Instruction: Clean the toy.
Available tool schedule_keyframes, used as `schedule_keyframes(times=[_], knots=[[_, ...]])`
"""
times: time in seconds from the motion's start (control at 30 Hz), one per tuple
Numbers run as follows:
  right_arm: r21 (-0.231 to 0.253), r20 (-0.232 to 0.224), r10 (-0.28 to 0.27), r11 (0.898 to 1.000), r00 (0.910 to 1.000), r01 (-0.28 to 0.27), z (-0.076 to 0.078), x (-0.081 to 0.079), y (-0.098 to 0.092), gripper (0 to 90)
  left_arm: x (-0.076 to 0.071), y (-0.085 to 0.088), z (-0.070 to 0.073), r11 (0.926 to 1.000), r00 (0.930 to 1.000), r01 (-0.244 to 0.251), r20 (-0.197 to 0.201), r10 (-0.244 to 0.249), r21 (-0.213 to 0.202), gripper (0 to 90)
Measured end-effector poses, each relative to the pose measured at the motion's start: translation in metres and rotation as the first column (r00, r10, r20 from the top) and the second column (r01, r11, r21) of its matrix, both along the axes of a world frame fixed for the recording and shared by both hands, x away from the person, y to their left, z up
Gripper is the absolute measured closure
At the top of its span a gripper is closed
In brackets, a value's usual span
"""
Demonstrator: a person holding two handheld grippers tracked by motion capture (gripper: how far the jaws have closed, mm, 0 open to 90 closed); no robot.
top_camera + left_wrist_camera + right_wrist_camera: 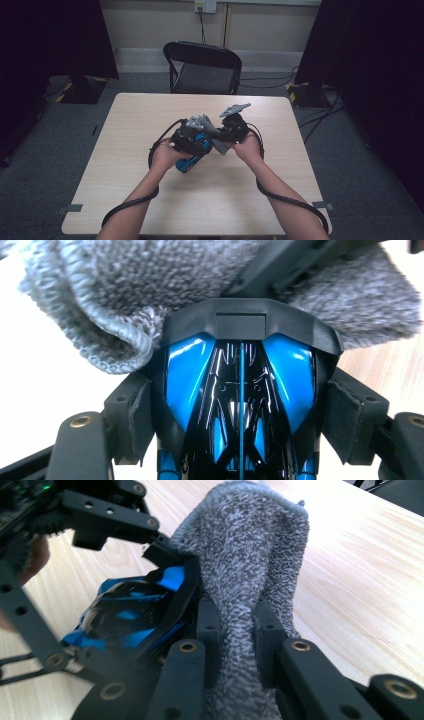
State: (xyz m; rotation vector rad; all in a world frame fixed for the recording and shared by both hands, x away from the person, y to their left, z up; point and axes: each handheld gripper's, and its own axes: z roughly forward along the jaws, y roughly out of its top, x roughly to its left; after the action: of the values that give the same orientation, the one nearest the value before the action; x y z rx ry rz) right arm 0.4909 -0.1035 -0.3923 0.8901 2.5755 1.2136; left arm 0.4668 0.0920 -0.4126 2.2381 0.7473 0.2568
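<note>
A glossy blue and black toy car (240, 390) sits nose-up between the pads of my left gripper (240, 412), which is shut on its sides. In the high view that gripper (191, 141) holds the car (191, 161) above the middle of the table. My right gripper (236, 630) is shut on a grey knitted cloth (250, 555). The cloth (125, 290) drapes over the front end of the car and touches it. The two grippers meet closely in the high view, the right gripper (223, 140) just right of the car (135, 615).
The light wooden table (150, 115) carries nothing else. A black folding chair (202, 67) stands behind its far edge. Dark curtains hang at both sides, and cables lie on the grey floor at the right (320, 115).
</note>
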Motion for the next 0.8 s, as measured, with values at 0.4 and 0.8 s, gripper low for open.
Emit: schedule_keyframes(times=[0.4,0.8], knots=[[0.024,-0.005,0.009,1.000,0.9999,-0.009,-0.003,-0.007,-0.012,78.9,0.002,0.002,0.000,0.9999,0.9999,-0.015,0.003,0.015,0.008,25.5],[0.034,-0.028,0.034,0.999,0.9990,-0.033,-0.010,-0.012,-0.020,78.8,0.007,0.009,0.001,0.9986,0.9987,-0.052,0.006,0.052,0.008,25.5]])
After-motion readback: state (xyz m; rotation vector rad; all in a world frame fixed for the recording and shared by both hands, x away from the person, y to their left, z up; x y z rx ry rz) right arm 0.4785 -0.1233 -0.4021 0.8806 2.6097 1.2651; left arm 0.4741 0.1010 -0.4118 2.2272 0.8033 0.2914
